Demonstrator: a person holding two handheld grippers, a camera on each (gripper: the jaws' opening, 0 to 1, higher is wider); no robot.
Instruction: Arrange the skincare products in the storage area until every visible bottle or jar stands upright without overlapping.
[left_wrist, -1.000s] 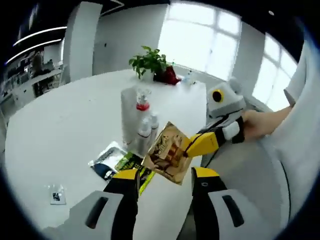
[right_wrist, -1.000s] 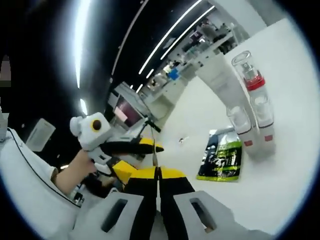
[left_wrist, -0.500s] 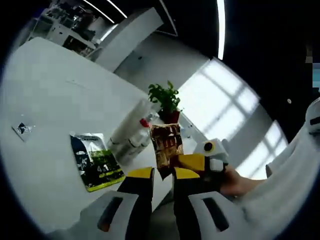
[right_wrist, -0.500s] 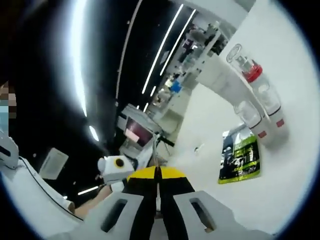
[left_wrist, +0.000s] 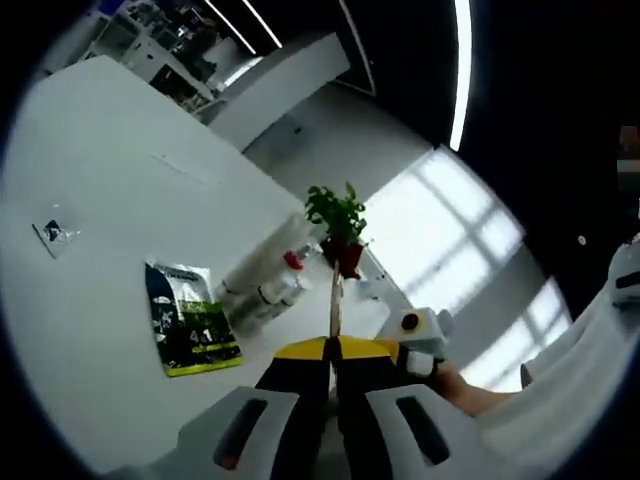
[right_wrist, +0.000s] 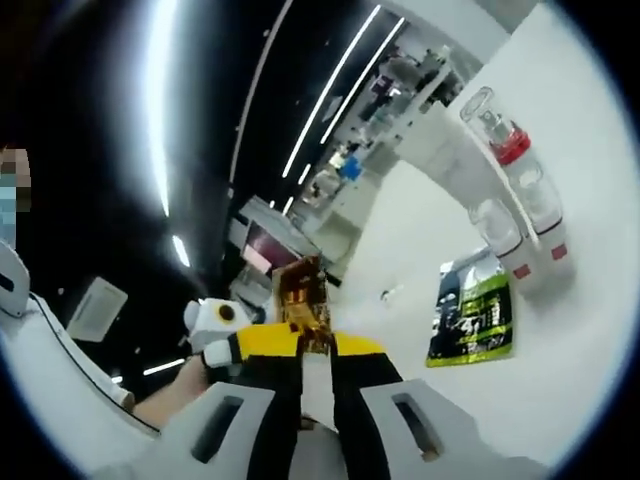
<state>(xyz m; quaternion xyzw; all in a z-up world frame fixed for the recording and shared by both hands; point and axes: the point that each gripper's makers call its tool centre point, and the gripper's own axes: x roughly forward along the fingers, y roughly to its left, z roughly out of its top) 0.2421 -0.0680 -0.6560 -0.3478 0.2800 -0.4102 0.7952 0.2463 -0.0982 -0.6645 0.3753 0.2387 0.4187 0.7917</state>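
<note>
Clearly a sachet hand-over is under way in mid-air, in front of the desk (left_wrist: 90, 180). The left tongs (left_wrist: 333, 350) look pressed together on a brown sachet (left_wrist: 335, 305) seen edge-on as a thin strip rising from their tips. The right tongs (right_wrist: 305, 345) stand a little apart with that same sachet (right_wrist: 303, 300) showing flat between and above their tips; whether they are pinching it I cannot tell.

Beyond both pairs of tongs, the skincare bottles (right_wrist: 515, 215) stand in a tight cluster on the white desk: a tall one with a red collar (right_wrist: 510, 148) and 2 shorter clear-capped ones touching it. A green and black sachet (right_wrist: 468, 318) lies flat on the desk just beside the bottles, on the near side. By my judgement, the step in hand is carrying the brown sachet toward the storage spot, so the next move calls for one pair to let go cleanly, then setting the sachet down near the bottles without covering the green one.

From the left gripper view comes a potted plant (left_wrist: 338, 225) beyond the bottles, bright windows, and a small packet (left_wrist: 55, 232) well apart on the desk. From the right gripper view come the sachet's printed face and the person's hand (right_wrist: 165, 400) behind the other tongs.
</note>
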